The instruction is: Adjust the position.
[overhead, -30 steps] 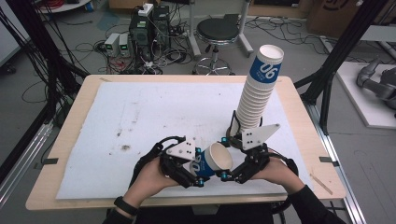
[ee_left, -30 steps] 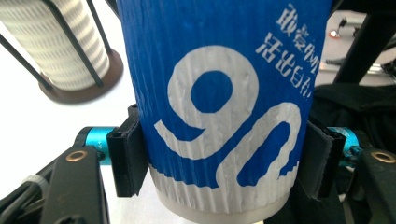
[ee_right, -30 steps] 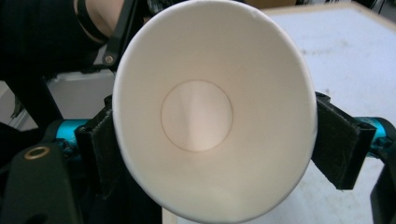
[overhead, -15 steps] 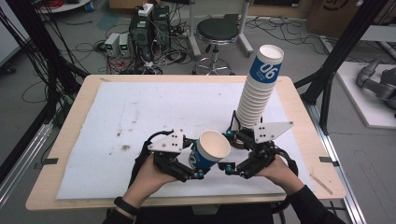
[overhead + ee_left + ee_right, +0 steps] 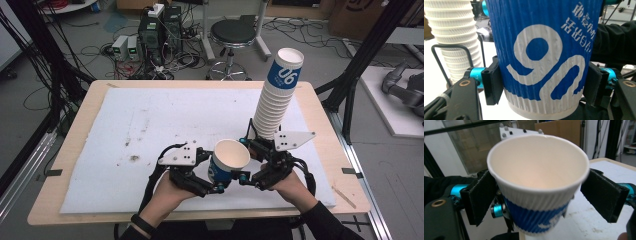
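Wooden table (image 5: 65, 165) topped with white sheet (image 5: 175, 120); brown stains (image 5: 134, 158) at 9 o'clock from sheet centre. Black tape strip (image 5: 349, 171) on table edge at 4 o'clock. Beyond table on floor: black round stool (image 5: 231, 32) at 12 o'clock, computer tower (image 5: 150, 32) at 11 o'clock, loose cables (image 5: 100, 45) at 10 o'clock. Cardboard box (image 5: 357, 15) at 1 o'clock.

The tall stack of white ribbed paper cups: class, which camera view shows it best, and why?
The high view: the tall stack of white ribbed paper cups shows whole there, leaning, its top cup blue-printed. The left gripper view catches part of its ribbed side behind the held blue cup.
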A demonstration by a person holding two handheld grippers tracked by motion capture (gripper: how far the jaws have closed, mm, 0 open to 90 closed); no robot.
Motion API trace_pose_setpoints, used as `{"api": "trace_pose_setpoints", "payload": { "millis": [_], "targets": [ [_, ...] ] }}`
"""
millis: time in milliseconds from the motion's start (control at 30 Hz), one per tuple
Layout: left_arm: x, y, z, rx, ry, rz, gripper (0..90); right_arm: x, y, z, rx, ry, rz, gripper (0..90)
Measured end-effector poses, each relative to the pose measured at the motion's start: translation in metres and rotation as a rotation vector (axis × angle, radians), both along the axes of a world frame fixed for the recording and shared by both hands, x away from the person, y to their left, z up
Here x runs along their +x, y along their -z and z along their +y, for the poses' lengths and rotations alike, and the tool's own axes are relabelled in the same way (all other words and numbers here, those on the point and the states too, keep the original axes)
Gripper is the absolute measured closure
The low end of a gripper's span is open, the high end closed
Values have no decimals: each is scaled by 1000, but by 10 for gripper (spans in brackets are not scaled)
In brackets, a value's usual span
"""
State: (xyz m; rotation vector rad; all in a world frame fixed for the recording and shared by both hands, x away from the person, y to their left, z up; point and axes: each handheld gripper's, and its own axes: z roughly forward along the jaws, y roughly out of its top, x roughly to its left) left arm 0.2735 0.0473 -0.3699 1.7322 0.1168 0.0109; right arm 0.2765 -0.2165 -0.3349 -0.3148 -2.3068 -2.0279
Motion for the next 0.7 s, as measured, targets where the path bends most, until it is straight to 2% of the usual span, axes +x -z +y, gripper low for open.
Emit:
{"api": "trace_pose_setpoints", "payload": {
  "millis": [167, 333, 567, 700],
  "targets": [
    [-3, 2, -4, -15, -12, -21, 302, -1, 1, 2, 23, -10, 3, 201],
    [-4, 4, -5, -33, -14, -20, 302, -1, 0, 1, 33, -11, -3, 206],
    [-3, 5, -6, -30, -16, -18, 298, -1, 1, 2, 23, -8, -4, 216],
    [-3, 5, -6, -13, -21, -15, 293, -1, 1, 2, 10, -8, -8, 220]
  ]
}}
